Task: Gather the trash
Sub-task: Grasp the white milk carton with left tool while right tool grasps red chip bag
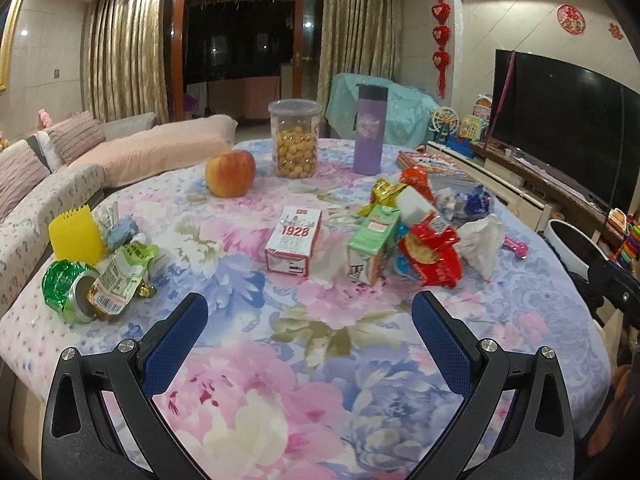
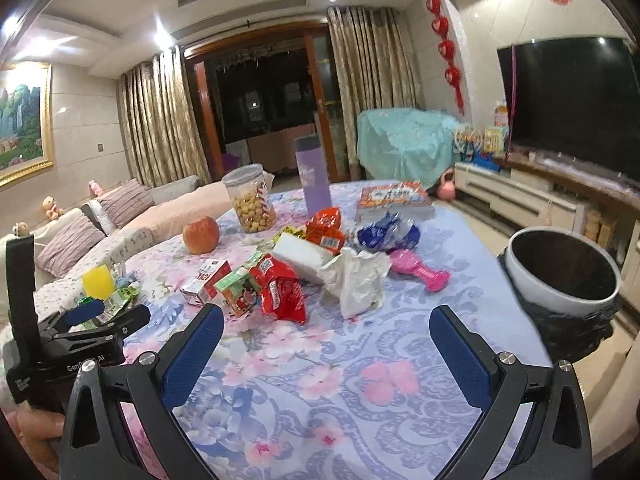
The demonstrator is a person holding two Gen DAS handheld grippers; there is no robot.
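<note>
Trash: wrappers, cartons and a can scattered on my floral table (image 1: 320, 340), in two groups with a carton between.
Left group: crushed green can (image 1: 68, 292) on its side, mouth toward me, a green wrapper (image 1: 120, 276) touching it, a yellow comb (image 1: 74, 236) just behind.
Middle: white-and-red carton (image 1: 294, 240) lying flat, long axis running away from me.
Right heap: green carton (image 1: 372, 246), red wrapper (image 1: 432, 256), crumpled tissue (image 1: 482, 240), blue wrapper (image 1: 476, 200), all touching.
Not trash: apple (image 1: 231, 173), snack jar (image 1: 295, 138), purple flask (image 1: 370, 128) at the far side.
Left gripper (image 1: 310, 320): my fingers spread wide, holding nothing, above bare cloth.
Right gripper (image 2: 326, 334): fingers also wide apart, empty.
Right view only: white bin (image 2: 560, 276) beside the table's right edge, pink toy (image 2: 420, 270) in full, my left gripper from outside.
Left view only: the can's open mouth.
</note>
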